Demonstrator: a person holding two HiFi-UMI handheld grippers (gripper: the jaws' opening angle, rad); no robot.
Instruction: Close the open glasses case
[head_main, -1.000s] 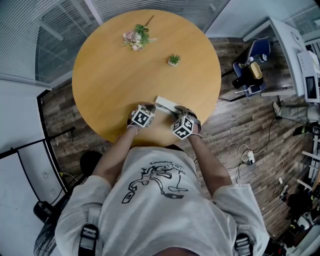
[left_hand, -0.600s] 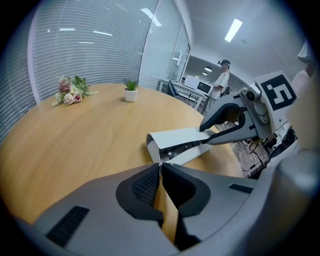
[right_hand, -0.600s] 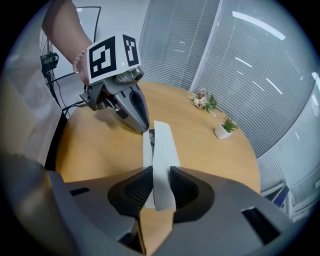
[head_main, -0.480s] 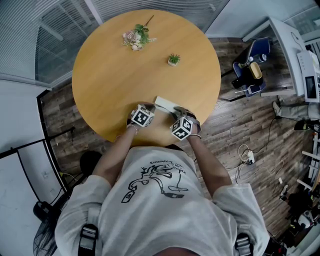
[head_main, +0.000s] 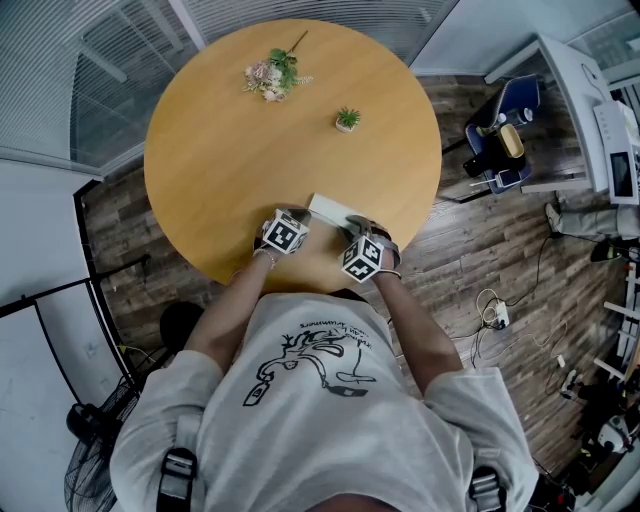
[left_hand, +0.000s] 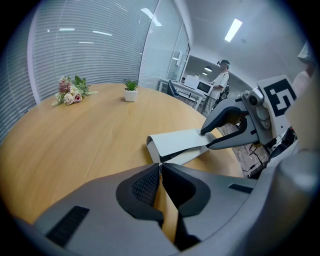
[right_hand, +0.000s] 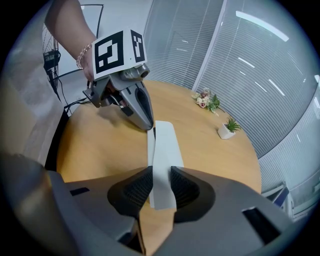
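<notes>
Grey glasses case (right_hand: 164, 145) sits between right gripper (right_hand: 161, 187) jaws that have just been opening, left gripper (left_hand: 160, 167) jaws pinched together at its far end; flap looks down, likely closed.

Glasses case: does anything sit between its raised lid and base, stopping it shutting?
Only the right tongs, which have just been opening round the lid at its free end, one finger seemingly beneath it. Otherwise the gap looks empty.
</notes>
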